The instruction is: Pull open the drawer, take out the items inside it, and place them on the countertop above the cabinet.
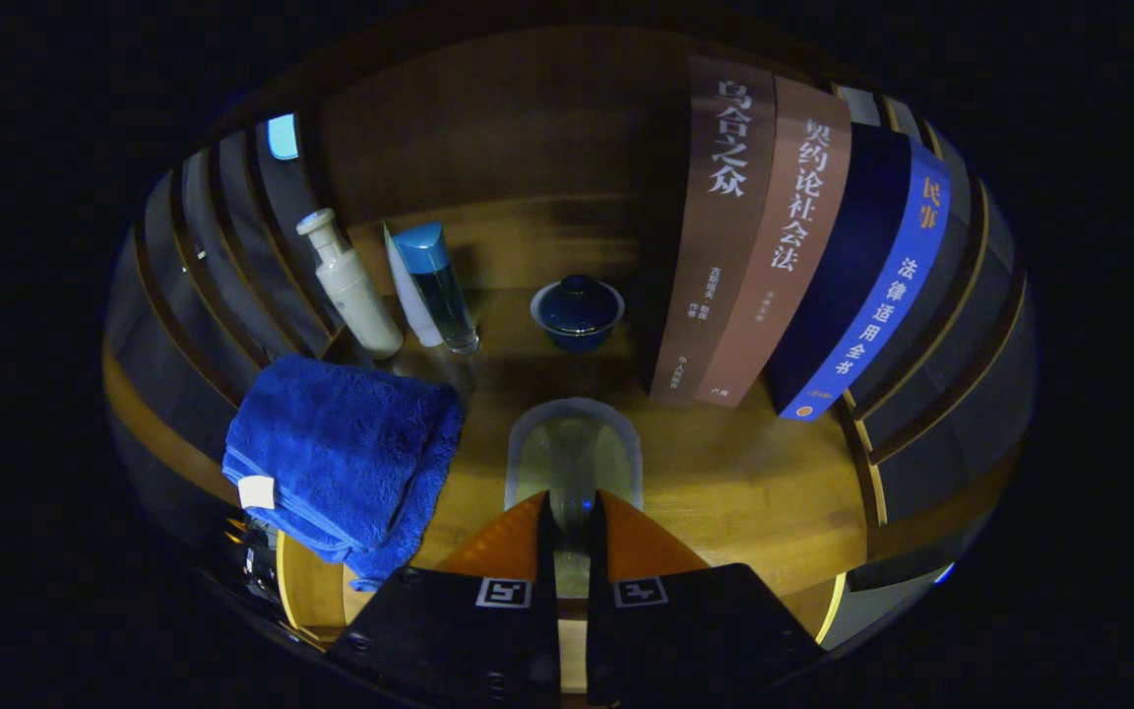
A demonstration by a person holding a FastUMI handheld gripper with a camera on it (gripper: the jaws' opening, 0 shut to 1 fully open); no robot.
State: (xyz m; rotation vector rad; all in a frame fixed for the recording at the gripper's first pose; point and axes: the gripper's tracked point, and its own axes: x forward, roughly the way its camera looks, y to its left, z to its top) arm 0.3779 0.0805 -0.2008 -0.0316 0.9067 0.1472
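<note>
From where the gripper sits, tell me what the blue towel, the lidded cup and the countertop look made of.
Blue towel: soft plush cloth, likely microfibre or terry; fuzzy pile, folded layers, sewn tag.
Lidded cup: probably glazed ceramic; dark blue, glossy, with a pale rim.
Countertop: wood or wood veneer, smooth and slightly shiny; grain lines and a reflection show.
The gripper holds a translucent item between nearly closed fingers.

We read 乌合之众 on the brown book spine point(724, 226), 契约论社会法 on the paler brown spine point(786, 246), 民事 法律适用全书 on the blue spine point(887, 295); the gripper point(572, 502) fingers carry unreadable square markers
</note>
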